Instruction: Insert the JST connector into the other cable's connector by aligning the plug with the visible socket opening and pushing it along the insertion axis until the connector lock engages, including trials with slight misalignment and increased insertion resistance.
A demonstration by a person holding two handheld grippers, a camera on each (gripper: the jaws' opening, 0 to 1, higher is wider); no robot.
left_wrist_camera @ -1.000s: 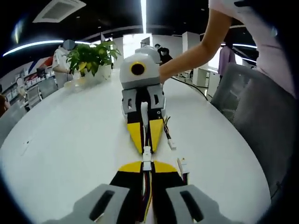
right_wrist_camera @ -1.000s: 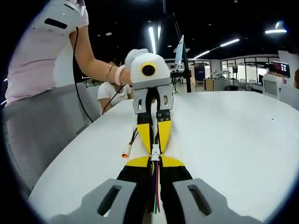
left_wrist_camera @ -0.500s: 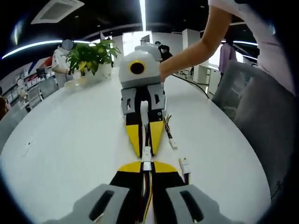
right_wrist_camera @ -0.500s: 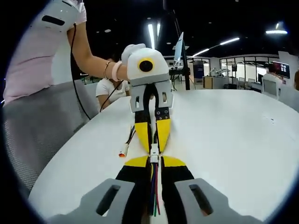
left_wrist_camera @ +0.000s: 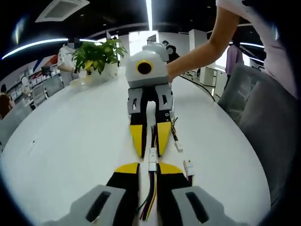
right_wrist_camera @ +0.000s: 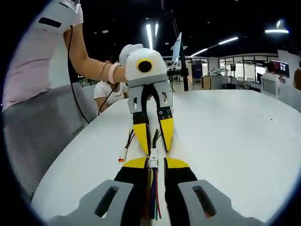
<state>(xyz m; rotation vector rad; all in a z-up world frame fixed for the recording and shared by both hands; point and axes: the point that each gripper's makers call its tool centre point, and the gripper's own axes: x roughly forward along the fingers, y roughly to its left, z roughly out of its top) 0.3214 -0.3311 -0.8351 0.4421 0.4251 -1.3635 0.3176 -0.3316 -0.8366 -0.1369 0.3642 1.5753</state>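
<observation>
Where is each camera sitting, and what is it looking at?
Left gripper view: rides on the left gripper, looking along its jaws at the right gripper across the white table; the person's arm shows.
Right gripper view: rides on the right gripper, facing the left gripper; the person's arm shows.
Both show the joined white connectors between the tips, and a loose cable.

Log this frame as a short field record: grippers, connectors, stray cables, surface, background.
left gripper: shut on white connector, coloured wires trailing between its jaws
right gripper: shut on its own cable, opposite the left one, tips nearly meeting
mating state: connectors meet end to end; lock engagement cannot be told
spare cables: a white-ended one beside the left gripper; an orange-tipped one on the table
surface: white table
background: potted plant
</observation>
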